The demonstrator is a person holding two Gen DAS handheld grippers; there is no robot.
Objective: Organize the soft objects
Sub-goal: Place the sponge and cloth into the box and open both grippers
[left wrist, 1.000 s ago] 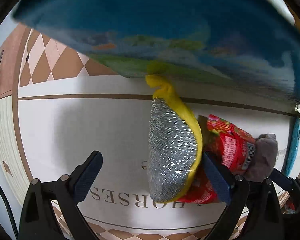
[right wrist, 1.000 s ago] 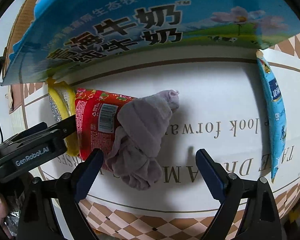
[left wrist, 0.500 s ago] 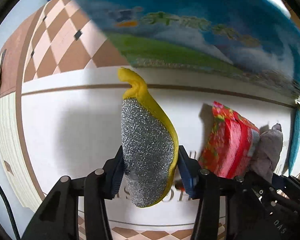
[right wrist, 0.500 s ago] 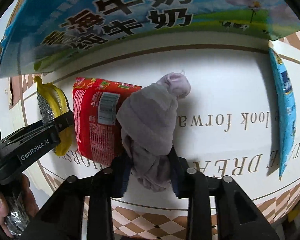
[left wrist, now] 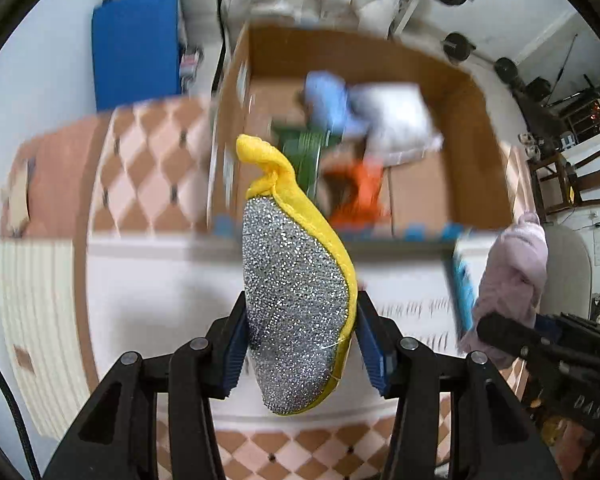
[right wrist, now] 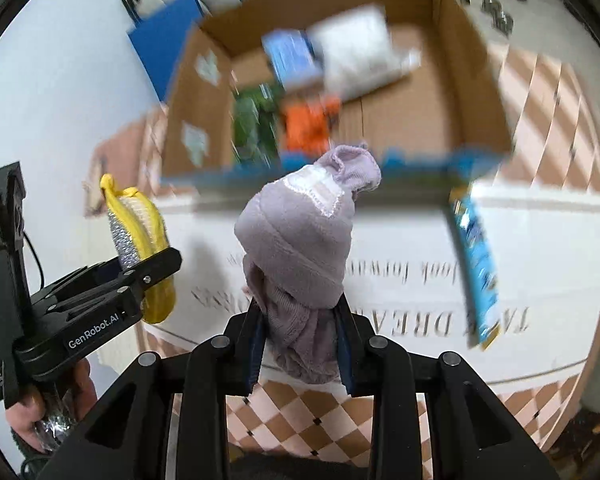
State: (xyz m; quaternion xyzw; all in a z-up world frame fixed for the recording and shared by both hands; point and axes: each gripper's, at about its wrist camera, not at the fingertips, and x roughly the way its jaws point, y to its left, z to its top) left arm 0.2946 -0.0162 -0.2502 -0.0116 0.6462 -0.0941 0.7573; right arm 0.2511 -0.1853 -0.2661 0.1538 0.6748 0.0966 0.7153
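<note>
**Two hand-held grippers, one soft item each**

"GenRobot.AI" marks the left hand-held gripper point(right wrist: 140, 276), clamped on one yellow-and-silver glitter scrubbing pad point(left wrist: 296, 316), frame centre. The right hand-held gripper point(right wrist: 300, 344) pinches one lilac knitted sock bundle point(right wrist: 300, 256), lower centre, below the open cardboard box point(right wrist: 476, 92).

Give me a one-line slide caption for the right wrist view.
Right gripper lifts a lilac sock toward the open cardboard box.

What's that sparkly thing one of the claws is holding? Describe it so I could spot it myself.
Find the open brown cardboard box on the checkered table. In front of it, the left claw pinches a soft teardrop-shaped scrubbing pad. Its glittery silver face, yellow cloth edge and knotted tip distinguish it from the plain lilac knitted cloth nearby.
</note>
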